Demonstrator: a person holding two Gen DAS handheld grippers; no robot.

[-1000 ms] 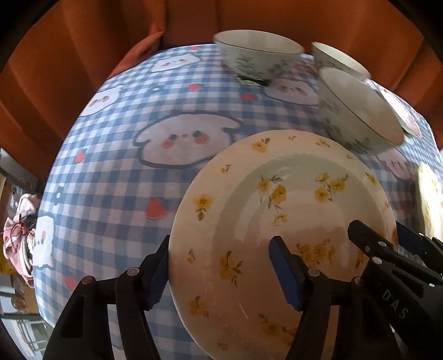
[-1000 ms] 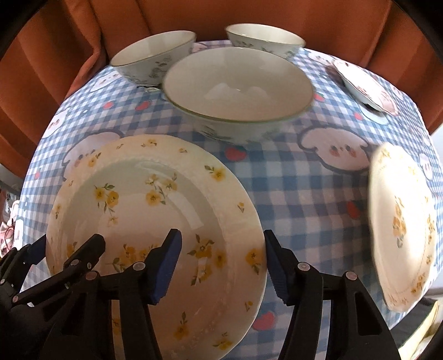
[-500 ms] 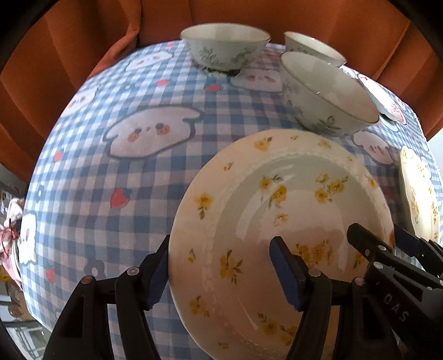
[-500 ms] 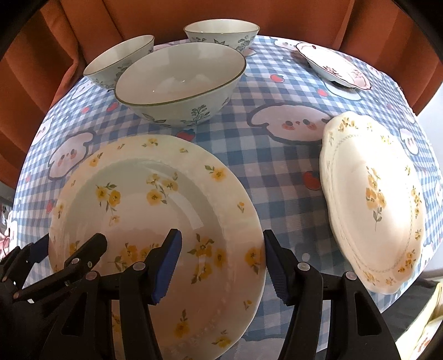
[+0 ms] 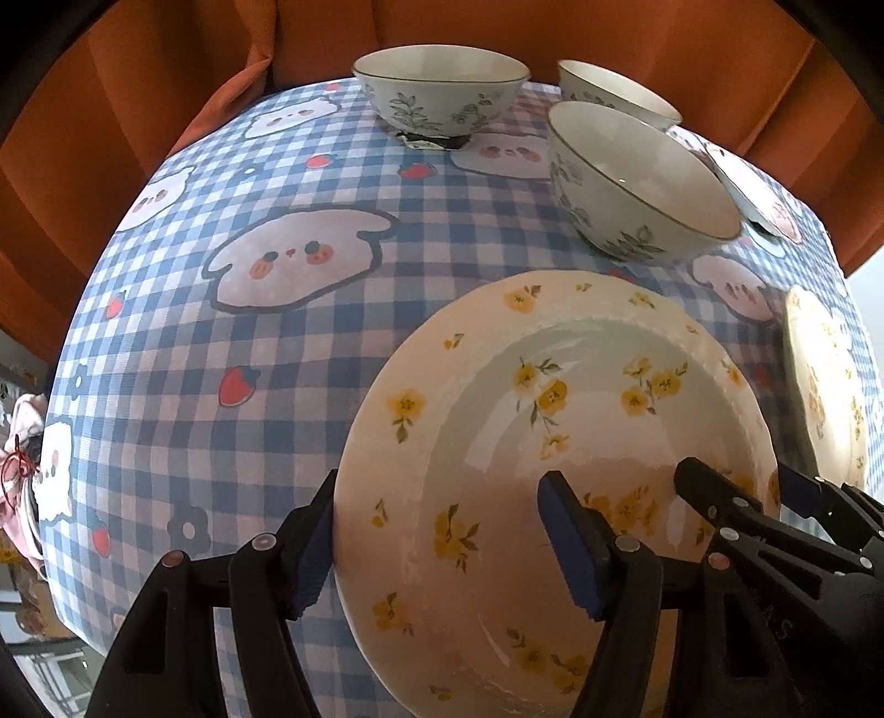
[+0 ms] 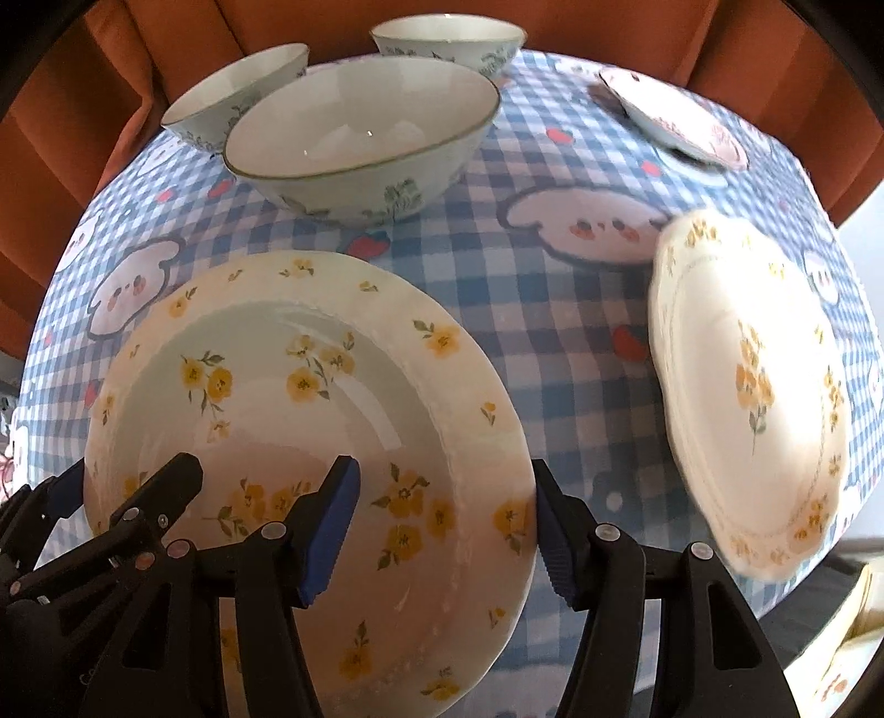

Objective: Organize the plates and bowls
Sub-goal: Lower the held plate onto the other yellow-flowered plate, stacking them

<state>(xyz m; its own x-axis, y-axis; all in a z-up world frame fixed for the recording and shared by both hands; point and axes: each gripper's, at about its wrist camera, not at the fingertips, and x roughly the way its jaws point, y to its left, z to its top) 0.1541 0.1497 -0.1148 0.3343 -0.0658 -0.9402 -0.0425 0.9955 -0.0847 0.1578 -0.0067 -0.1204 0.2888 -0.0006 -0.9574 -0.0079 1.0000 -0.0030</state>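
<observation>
A cream deep plate with yellow flowers (image 5: 552, 420) is held by both grippers above the checked tablecloth. My left gripper (image 5: 442, 547) is shut on its left rim, one finger inside and one outside. My right gripper (image 6: 442, 524) is shut on its right rim the same way (image 6: 309, 397). A second yellow-flowered plate (image 6: 757, 386) lies on the table to the right. Three white bowls with green leaf prints stand beyond: a near one (image 6: 359, 143), and two at the back (image 6: 237, 94) (image 6: 447, 38).
A small pink-patterned dish (image 6: 674, 121) sits at the far right back. The blue checked tablecloth (image 5: 248, 342) covers the table, with an orange curtain (image 5: 138, 110) behind it. The table's edge drops off at the right (image 6: 829, 607).
Both grippers have carried the flowered plate to the right and up. The bowls and the second plate show more fully in view now.
</observation>
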